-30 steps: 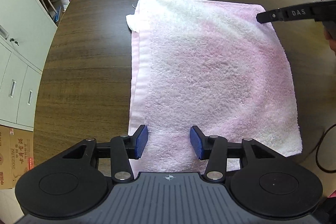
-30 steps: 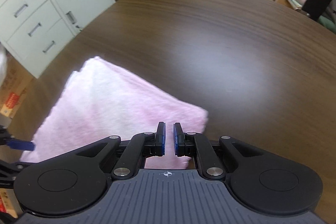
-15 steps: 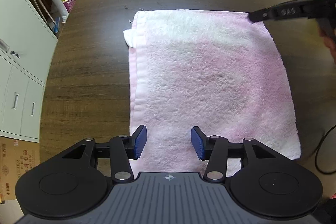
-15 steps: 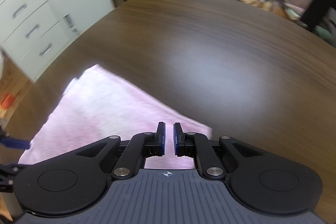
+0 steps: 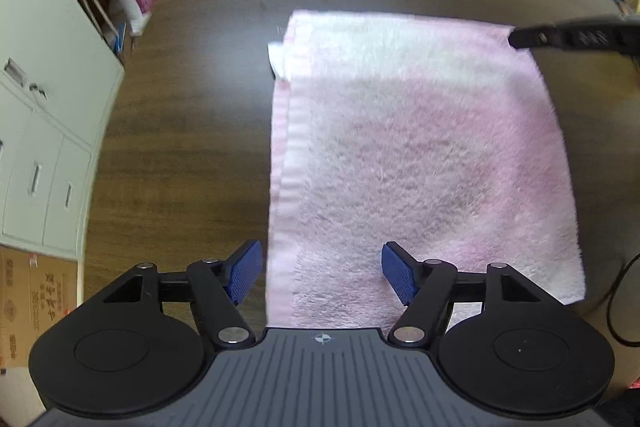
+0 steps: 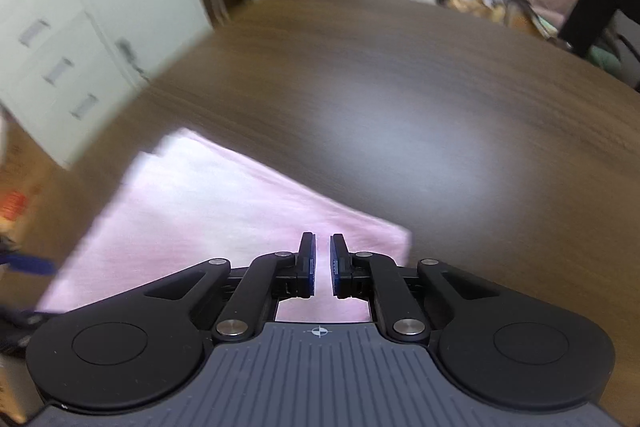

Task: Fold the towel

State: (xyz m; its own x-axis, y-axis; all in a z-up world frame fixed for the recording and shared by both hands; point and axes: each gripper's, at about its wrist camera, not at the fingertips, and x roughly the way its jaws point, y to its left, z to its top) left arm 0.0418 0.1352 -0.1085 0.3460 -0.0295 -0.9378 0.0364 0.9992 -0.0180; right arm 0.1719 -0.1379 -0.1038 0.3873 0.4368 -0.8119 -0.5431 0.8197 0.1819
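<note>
Dark wood counter (image 5: 192, 155), cabinets (image 5: 36, 115) beside. Pink towel (image 5: 420, 167) flat on counter, folded. Left gripper (image 5: 322, 273) over towel's near edge, jaws opening, nothing gripped. Right gripper (image 6: 322, 259) above towel's far corner, jaws nearly closed, empty.

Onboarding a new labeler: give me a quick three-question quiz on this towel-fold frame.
1. True or false: the pink towel lies flat on the dark wooden table.
2. Which stands wider apart: the left gripper jaws or the right gripper jaws?
3. What pokes out at the towel's far left corner? A) white tab B) red clip C) metal ring

Key: 1 true; 2 left, opening, pads straddling the near hem unpressed; 3 A.
</note>
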